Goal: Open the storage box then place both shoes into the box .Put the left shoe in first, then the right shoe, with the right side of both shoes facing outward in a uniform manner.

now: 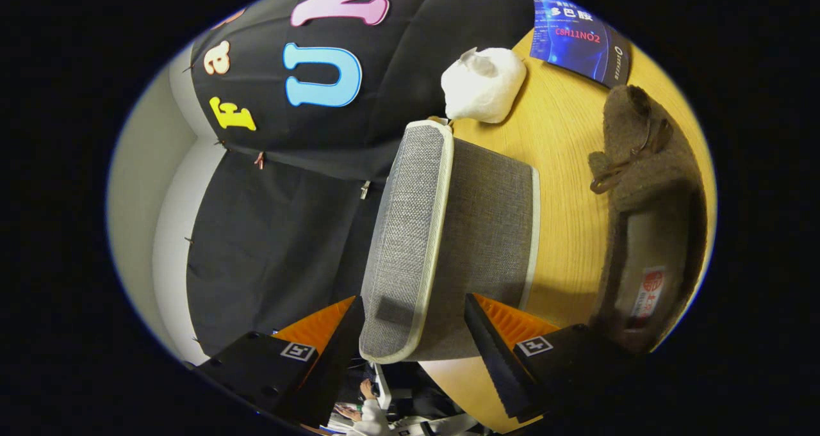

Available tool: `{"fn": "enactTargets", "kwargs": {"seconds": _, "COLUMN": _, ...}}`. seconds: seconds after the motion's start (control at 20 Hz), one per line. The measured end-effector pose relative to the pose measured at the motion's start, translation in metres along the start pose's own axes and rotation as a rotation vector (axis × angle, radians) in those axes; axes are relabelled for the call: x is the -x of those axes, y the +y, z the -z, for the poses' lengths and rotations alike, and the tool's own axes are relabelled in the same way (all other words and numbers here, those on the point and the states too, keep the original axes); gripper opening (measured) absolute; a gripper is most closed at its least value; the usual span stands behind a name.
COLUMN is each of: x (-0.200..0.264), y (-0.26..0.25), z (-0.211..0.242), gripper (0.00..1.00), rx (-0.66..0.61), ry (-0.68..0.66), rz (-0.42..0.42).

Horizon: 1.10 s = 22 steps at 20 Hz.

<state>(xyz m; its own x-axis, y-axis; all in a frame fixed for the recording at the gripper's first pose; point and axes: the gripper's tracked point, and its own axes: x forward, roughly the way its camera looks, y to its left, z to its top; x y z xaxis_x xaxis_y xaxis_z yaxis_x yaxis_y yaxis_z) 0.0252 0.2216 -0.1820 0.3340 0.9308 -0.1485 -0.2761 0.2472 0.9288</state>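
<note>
The grey fabric storage box (493, 231) with pale trim stands on the wooden table (564, 141), seen with the view rolled on its side. Its lid (410, 231) is down on the box, and the lid's near end lies between my fingers. My gripper (410, 308) is open and straddles that end: one finger (327, 333) sits close against the lid's top, the other finger (506, 333) is beside the box wall with a small gap. A brown fuzzy shoe (647, 231) lies on the table beyond the box's far side, its opening facing me.
A white crumpled wad (483, 84) lies on the table past the box's far end. A blue printed card (576, 32) lies beyond it. The black cloth wall (282, 231) hangs on the lid's side. A person's hand and sleeve (371, 410) show below the fingers.
</note>
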Motion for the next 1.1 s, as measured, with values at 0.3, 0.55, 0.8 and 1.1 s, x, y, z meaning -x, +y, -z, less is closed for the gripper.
{"fn": "enactTargets", "kwargs": {"seconds": 0.3, "x": -0.012, "y": 0.005, "z": 0.012, "gripper": 0.85, "rx": -0.052, "ry": 0.030, "rz": -0.012}}
{"fn": "enactTargets", "kwargs": {"seconds": 0.55, "x": -0.017, "y": 0.012, "z": 0.015, "gripper": 0.61, "rx": -0.131, "ry": 0.054, "rz": -0.050}}
{"fn": "enactTargets", "kwargs": {"seconds": 0.8, "x": -0.017, "y": 0.020, "z": 0.005, "gripper": 0.22, "rx": -0.199, "ry": 0.030, "rz": -0.043}}
{"fn": "enactTargets", "kwargs": {"seconds": 1.1, "x": -0.017, "y": 0.040, "z": -0.001, "gripper": 0.05, "rx": -0.181, "ry": 0.005, "rz": -0.032}}
